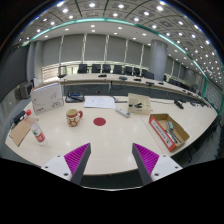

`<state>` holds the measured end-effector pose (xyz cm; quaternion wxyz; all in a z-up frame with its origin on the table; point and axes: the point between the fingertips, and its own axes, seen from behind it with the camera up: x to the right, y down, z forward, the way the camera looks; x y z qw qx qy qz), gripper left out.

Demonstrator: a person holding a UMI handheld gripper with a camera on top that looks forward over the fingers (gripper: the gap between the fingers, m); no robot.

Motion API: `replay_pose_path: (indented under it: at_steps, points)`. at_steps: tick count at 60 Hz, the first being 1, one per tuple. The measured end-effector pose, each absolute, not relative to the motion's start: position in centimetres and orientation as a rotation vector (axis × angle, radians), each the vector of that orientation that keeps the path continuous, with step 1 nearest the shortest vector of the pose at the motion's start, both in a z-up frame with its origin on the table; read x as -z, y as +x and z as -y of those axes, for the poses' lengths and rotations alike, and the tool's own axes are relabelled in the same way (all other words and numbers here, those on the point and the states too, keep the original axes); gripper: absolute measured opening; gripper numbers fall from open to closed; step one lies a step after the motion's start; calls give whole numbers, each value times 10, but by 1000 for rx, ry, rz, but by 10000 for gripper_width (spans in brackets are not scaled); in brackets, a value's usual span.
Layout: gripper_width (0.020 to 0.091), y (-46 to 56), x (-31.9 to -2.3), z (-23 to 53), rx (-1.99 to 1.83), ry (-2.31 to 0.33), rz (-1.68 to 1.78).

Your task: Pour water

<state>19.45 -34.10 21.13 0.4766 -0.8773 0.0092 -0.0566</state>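
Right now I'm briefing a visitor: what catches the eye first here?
The red disc lies mid-table, well beyond the open gripper, which holds nothing. Left of the disc stands a patterned mug, with a red-capped bottle further left. An open cardboard box sits to the right.

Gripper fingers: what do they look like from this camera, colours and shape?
The gripper shows two dark, wedge-shaped fingers tapering forward. Each carries a magenta pad with a fine ribbed texture on its inner face. A dark curved housing spans the base between them. No cables, markings, sleeve or hand are in view.
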Motion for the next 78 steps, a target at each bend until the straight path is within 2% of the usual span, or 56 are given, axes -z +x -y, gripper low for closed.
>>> replay_pose_path:
  at_steps: [17,39,55,59,62,65,68,78]
  points:
    - [859,128,-199,326,58,-2141,55]
    - [856,-119,-123,300,-207,-2122,344]
    - [853,-215,-84,206,-159,-2001,247]
    - [791,-219,-78,185,-120,-1981,200]
    - [685,-217,-74,173,-86,-1975,165]
    - [540,-214,-74,166,-74,-1964,131]
    - [523,-215,-76,163,-79,-1957,106]
    - [394,-226,-80,157,-103,-1953,101]
